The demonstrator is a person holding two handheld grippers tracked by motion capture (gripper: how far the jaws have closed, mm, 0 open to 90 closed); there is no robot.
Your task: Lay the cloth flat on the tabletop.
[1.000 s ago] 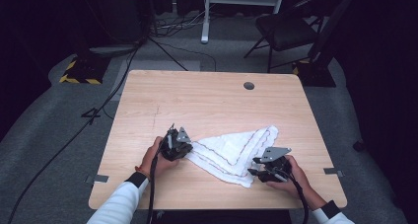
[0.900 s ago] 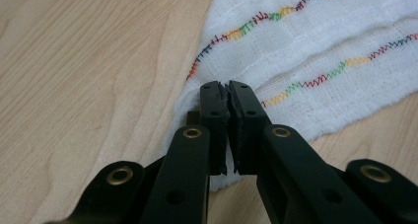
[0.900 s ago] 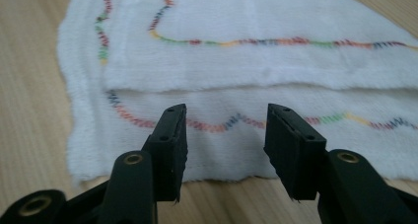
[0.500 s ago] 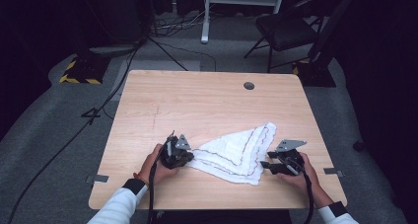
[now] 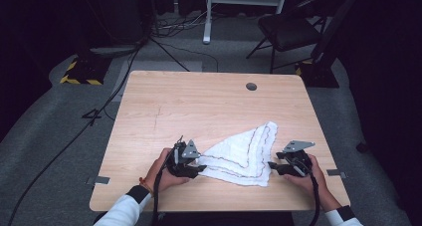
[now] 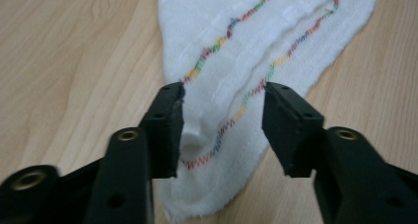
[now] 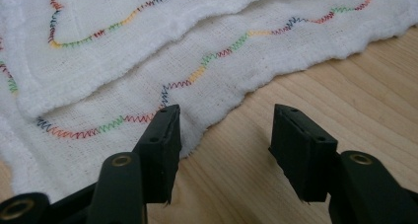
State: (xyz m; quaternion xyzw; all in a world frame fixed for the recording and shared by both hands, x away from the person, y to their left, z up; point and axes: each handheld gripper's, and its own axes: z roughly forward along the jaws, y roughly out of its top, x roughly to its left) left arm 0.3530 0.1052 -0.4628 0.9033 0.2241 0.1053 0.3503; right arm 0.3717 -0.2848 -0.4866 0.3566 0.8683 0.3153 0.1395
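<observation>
Item: white cloth (image 5: 244, 154) with multicoloured zigzag stitching, folded, lying flat on the near half of our wooden worktop (image 5: 209, 106). Left tool (image 6: 224, 113): jaws parted, straddling the cloth's narrow corner, gripping nothing. Right tool (image 7: 224, 135): jaws parted at the cloth's opposite edge, one over the hem, holding nothing.

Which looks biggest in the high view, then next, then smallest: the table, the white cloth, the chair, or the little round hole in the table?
1. Table
2. White cloth and chair look about alike; the chair stands farther off and partly in the dark, so I won't rank them.
3. Round hole
</observation>
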